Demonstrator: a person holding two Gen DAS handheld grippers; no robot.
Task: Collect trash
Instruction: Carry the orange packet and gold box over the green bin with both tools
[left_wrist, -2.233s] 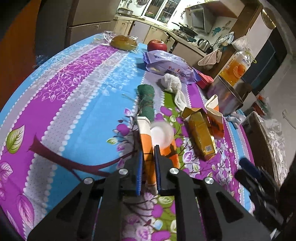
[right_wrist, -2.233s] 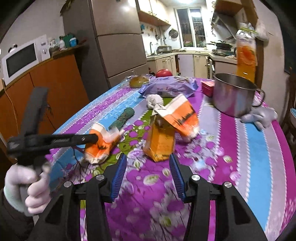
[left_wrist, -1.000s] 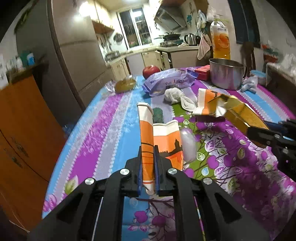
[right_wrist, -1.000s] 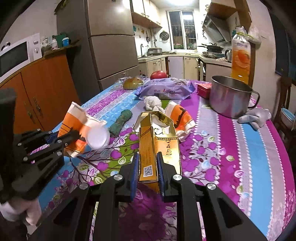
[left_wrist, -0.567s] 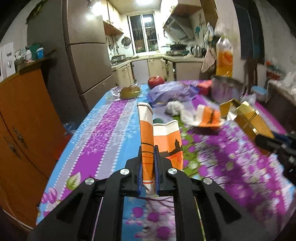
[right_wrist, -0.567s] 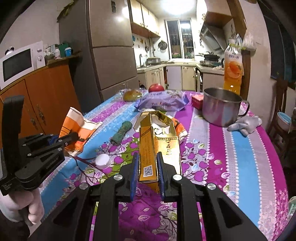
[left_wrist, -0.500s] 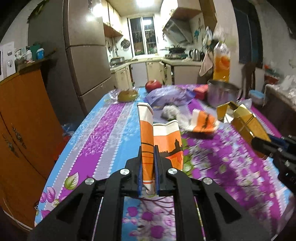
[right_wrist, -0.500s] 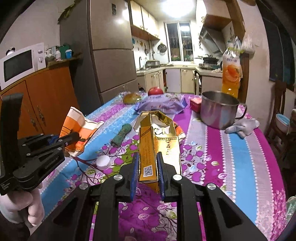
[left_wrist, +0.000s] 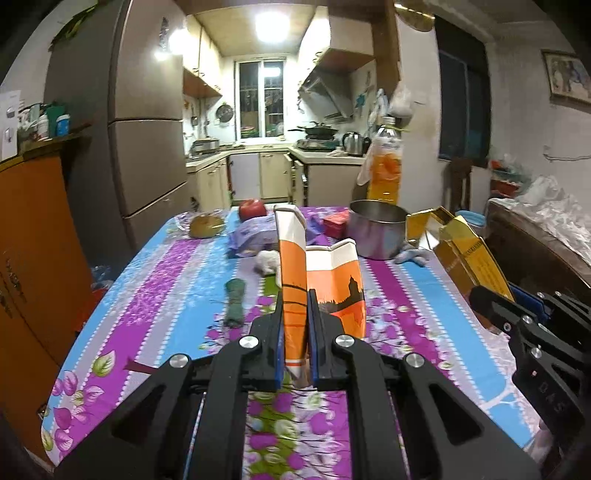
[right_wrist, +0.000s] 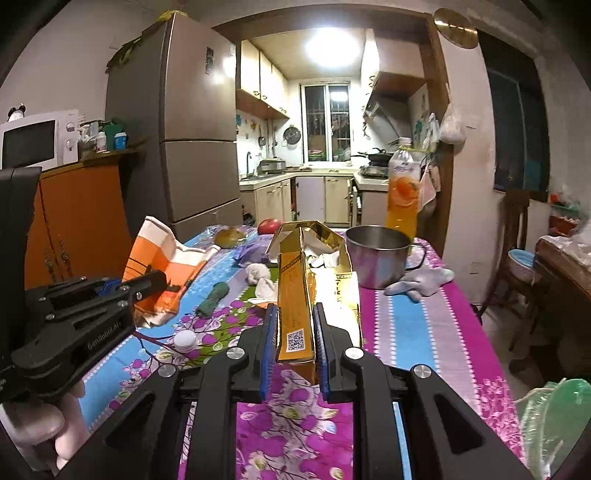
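Note:
My left gripper (left_wrist: 296, 321) is shut on a crushed orange-and-white paper carton (left_wrist: 332, 280), held up above the table. From the right wrist view that carton (right_wrist: 162, 258) hangs at the left in the left gripper (right_wrist: 147, 280). My right gripper (right_wrist: 294, 321) is shut on an opened gold cardboard box (right_wrist: 295, 288) with a QR code, lifted off the cloth. The gold box (left_wrist: 469, 254) shows at the right of the left wrist view. A white bottle cap (right_wrist: 184, 339), a white crumpled tissue (right_wrist: 258, 275) and a green rolled rag (right_wrist: 212, 293) lie on the table.
The floral purple-and-blue tablecloth (left_wrist: 166, 280) also carries a steel pot (right_wrist: 376, 258), an orange drink bottle (right_wrist: 402, 188), a purple wipes pack (left_wrist: 251, 236), a red apple (left_wrist: 253, 208), a wrapped bun (left_wrist: 207, 225) and a grey glove (right_wrist: 421, 282). A fridge and an orange cabinet stand left.
Both grippers have risen and pulled back from the table with their loads. The white cap that sat by the orange carton now lies on the cloth.

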